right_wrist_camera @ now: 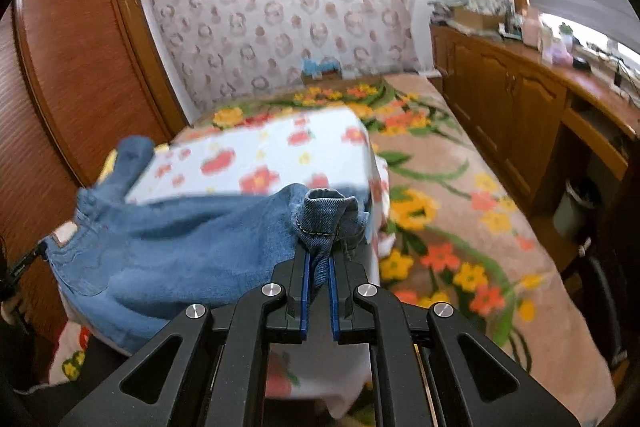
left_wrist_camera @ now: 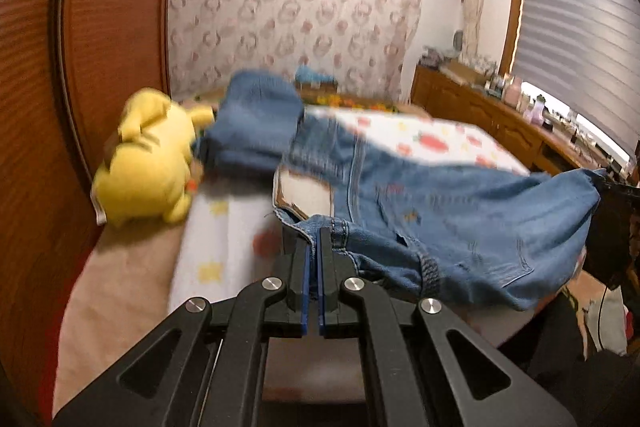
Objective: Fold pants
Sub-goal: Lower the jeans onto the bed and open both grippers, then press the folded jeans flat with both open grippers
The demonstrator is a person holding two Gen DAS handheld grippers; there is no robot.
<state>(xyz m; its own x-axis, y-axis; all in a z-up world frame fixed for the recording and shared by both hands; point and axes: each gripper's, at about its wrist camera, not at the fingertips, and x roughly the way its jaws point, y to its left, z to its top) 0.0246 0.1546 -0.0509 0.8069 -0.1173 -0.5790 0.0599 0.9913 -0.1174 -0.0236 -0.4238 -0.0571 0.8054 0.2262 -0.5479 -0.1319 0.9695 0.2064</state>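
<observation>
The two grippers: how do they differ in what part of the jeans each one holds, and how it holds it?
The left gripper pinches a flat waistband edge of the jeans; the right gripper clamps a bunched hem end. The left's jaws are nearly closed on thin cloth, while the right's sit wider around a thick wad. Both are shut on the same jeans above the flowered sheet.

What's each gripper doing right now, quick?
Left gripper: closed on the jeans at the waistband.
Right gripper: closed on a bunched jeans hem.

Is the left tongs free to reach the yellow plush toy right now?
Probably not: the left tongs are shut on the jeans waistband. The yellow plush toy lies beyond, to their left, with nothing between; they would need to release first.
</observation>
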